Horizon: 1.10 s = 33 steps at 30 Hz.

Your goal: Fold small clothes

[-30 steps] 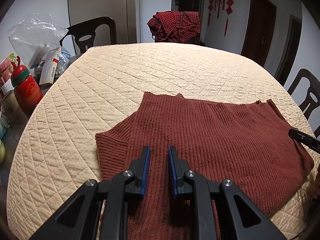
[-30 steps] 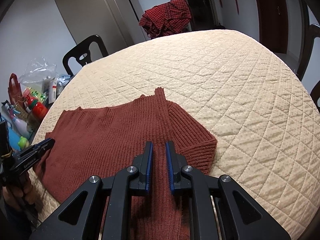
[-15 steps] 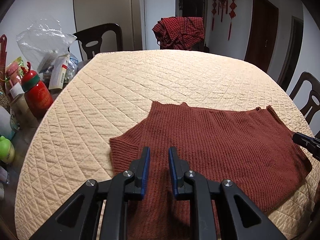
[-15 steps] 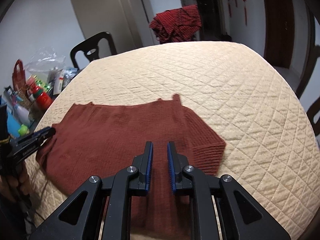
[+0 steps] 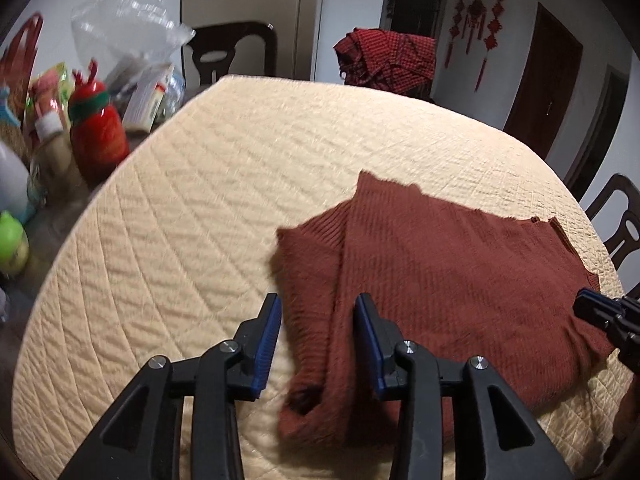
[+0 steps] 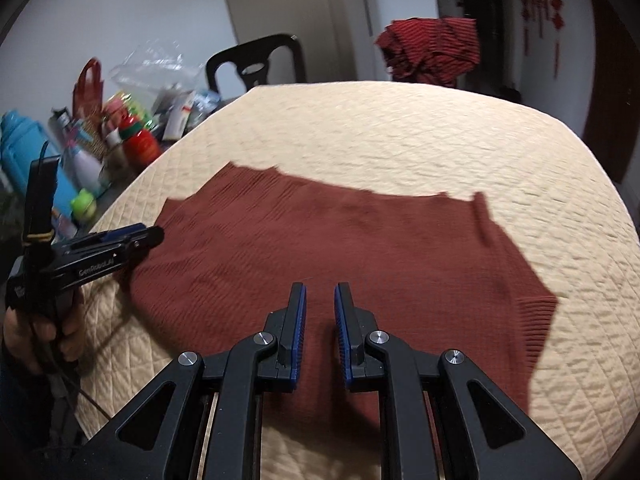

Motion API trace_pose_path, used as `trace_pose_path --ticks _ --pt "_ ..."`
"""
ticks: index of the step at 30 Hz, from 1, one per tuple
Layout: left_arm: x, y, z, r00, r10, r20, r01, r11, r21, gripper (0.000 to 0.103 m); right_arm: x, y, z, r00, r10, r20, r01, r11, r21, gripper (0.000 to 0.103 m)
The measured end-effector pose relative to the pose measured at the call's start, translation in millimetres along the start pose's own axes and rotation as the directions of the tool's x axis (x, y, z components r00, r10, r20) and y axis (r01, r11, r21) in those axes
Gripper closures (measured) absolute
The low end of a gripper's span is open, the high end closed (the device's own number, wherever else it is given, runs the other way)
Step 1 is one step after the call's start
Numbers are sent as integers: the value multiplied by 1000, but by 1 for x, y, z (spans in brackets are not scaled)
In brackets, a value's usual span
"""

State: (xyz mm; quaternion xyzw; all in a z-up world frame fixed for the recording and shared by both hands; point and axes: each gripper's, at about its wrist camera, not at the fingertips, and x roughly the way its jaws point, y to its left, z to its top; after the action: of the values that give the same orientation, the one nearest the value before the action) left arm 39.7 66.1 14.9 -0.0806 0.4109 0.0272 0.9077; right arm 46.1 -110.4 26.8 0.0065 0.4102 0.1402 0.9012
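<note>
A rust-red knit sweater [image 5: 440, 280] lies flat on the beige quilted table cover [image 5: 200, 200], its left sleeve a little rumpled at the near edge. My left gripper [image 5: 318, 302] hovers over that sleeve. Its jaws are opening, the sleeve lies under the gap, and the pads do not press on it. From the right wrist view the left gripper [image 6: 148, 236] sits at the left edge of the sweater [image 6: 340, 240], held by a hand. My right gripper [image 6: 320, 292] is over the sweater's lower middle, all but shut, with nothing in the slit. Its tip [image 5: 584, 304] shows at the sweater's right edge.
Bottles, packets and a clear plastic bag crowd the table's left side, among them a red bottle [image 5: 98, 128] and a blue jug [image 6: 24, 148]. Dark chairs stand behind [image 5: 232, 52] and to the right [image 5: 620, 220]. A red checked cloth [image 5: 386, 60] hangs on the far chair.
Both grippers have slid left across the sweater. The left one went from the body to the left sleeve and its jaws spread apart. The right one went from the right sleeve seam to the middle.
</note>
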Motion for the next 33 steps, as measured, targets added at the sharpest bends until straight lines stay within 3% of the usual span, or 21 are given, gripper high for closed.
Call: trace_pose_path --ticks 6,11,19,33 --pt "-2 3 0 1000 -26 10 26 1000 -9 57 13 20 3 999 26 -19 -27 998 -49 88" --pt "8 10 -1 999 -51 -13 51 998 -30 51 34 24 4 998 1 -63 -5 998 -70 90" --pt "11 -2 4 1000 -15 -19 16 1000 21 51 43 24 14 998 -14 -57 10 997 -73 90" --pt "15 -4 7 999 -24 -22 25 999 30 51 41 28 17 998 -24 -55 20 997 -73 90"
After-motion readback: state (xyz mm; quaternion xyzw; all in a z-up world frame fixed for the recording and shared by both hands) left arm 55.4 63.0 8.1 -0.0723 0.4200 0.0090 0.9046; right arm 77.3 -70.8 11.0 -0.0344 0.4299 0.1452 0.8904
